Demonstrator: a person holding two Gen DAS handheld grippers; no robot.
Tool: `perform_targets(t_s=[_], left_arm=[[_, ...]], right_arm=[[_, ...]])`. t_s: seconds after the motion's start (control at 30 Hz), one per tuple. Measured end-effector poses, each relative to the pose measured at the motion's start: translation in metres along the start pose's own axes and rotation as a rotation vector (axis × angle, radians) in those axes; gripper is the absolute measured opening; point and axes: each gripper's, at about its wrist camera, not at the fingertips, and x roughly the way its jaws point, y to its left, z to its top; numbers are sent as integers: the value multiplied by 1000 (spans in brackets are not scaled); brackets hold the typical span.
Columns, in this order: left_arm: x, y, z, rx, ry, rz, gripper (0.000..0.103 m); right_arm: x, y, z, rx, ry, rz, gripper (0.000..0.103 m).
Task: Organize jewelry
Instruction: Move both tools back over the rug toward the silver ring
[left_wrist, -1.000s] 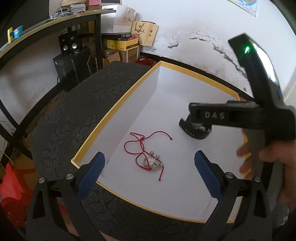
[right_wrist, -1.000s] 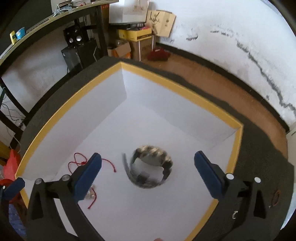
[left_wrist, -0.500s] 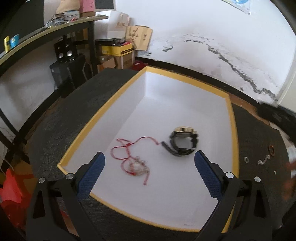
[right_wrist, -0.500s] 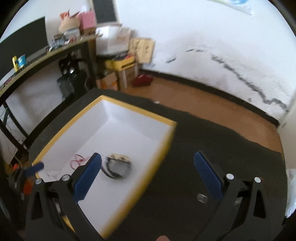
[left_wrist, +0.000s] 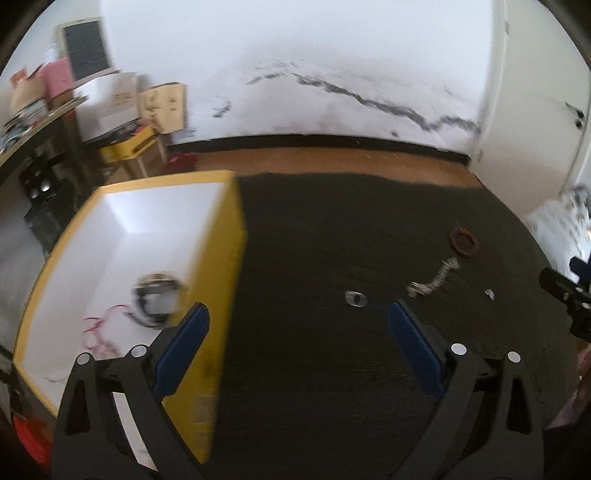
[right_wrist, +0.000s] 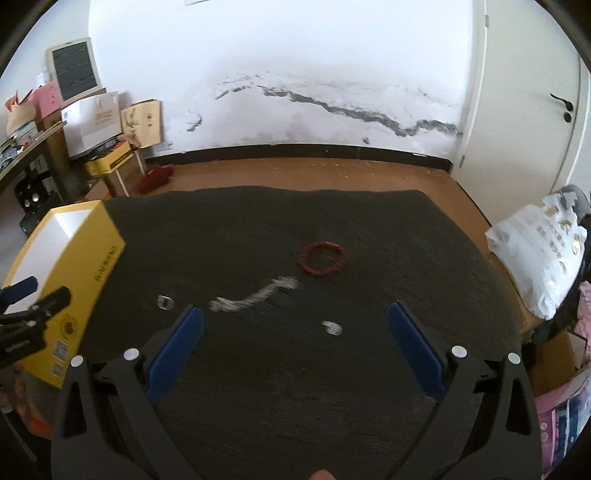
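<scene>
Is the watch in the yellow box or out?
In: the watch lies on the white floor of the yellow box, beside the red cord.

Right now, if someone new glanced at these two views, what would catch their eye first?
Probably the yellow box with its white inside at the left of the dark mat, a watch and a red cord lying in it. Next, the jewelry loose on the mat: a red bead bracelet, a silver chain and a ring. Both claws, left and right, hang open and empty.

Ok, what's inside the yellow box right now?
Inside the yellow box: a watch and a red string bracelet on the white floor. The left gripper hides the near corner.
</scene>
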Motion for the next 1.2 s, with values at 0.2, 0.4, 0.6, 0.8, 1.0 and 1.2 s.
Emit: perform_targets(t_s=[0.2,0.4,0.6,0.8,1.0,1.2], left_arm=[[32,-40,0,-7,62,14,95],[44,-61,0,14,68,14,95],[59,-65,1,11,78,17,95],[94,-56,-6,-62,141,7,95],[131,-65,-24,-51,207,26,96],[133,-72,-26,-26,174,28,97]], right_arm=[[2,-35,-11,11,25,-2,97],[0,-44,-12,19,31,0,97],[4,-49,-13,35,44,14,97],[3,-45,-11,29,38,9,97],[6,-45,-10,29,35,17,97],[9,-46,-9,30,43,27,97]])
